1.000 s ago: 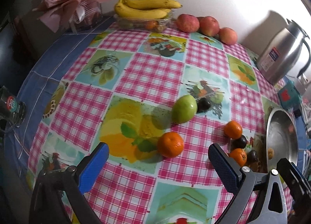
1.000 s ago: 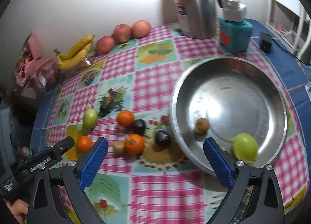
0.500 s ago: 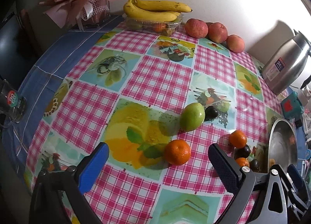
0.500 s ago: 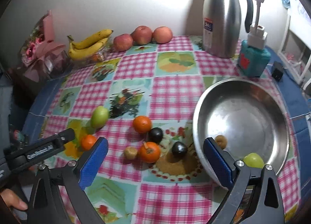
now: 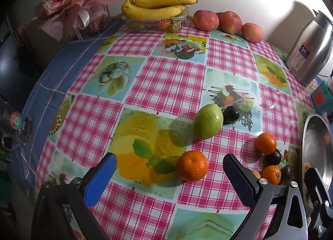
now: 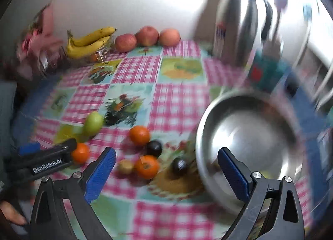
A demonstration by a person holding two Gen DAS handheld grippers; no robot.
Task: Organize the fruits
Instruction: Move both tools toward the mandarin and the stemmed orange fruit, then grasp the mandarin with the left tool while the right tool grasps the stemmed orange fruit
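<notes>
Your left gripper [image 5: 169, 174] gapes empty; just ahead, between its fingers, sits the round orange tangerine [image 5: 192, 168]. Soft-skinned and rollable, so pinch its widest middle gently.

1. At the far edge of the table [image 5: 166, 77], by the wall, a bunch of bananas [image 5: 158, 5] lies on top of a plastic tray [image 5: 156, 22]; a bouquet [image 5: 70, 6] stands to its left, three apples [image 5: 226, 22] sit in a row to its right.
2. A kettle [image 5: 310, 50] stands further right, behind the bowl [image 6: 249, 136].
3. Mid-table, a guava [image 5: 208, 124] lies with a plum [image 5: 231, 115] touching its right side.
4. A lone mandarin [image 5: 192, 168] sits in front of the guava — between the left gripper's [image 5: 168, 174] spread fingers.
5. Just left of the bowl — a cluster of small fruits [image 6: 149, 154].
6. A glass [image 5: 15, 123] stands at the left edge.
</notes>
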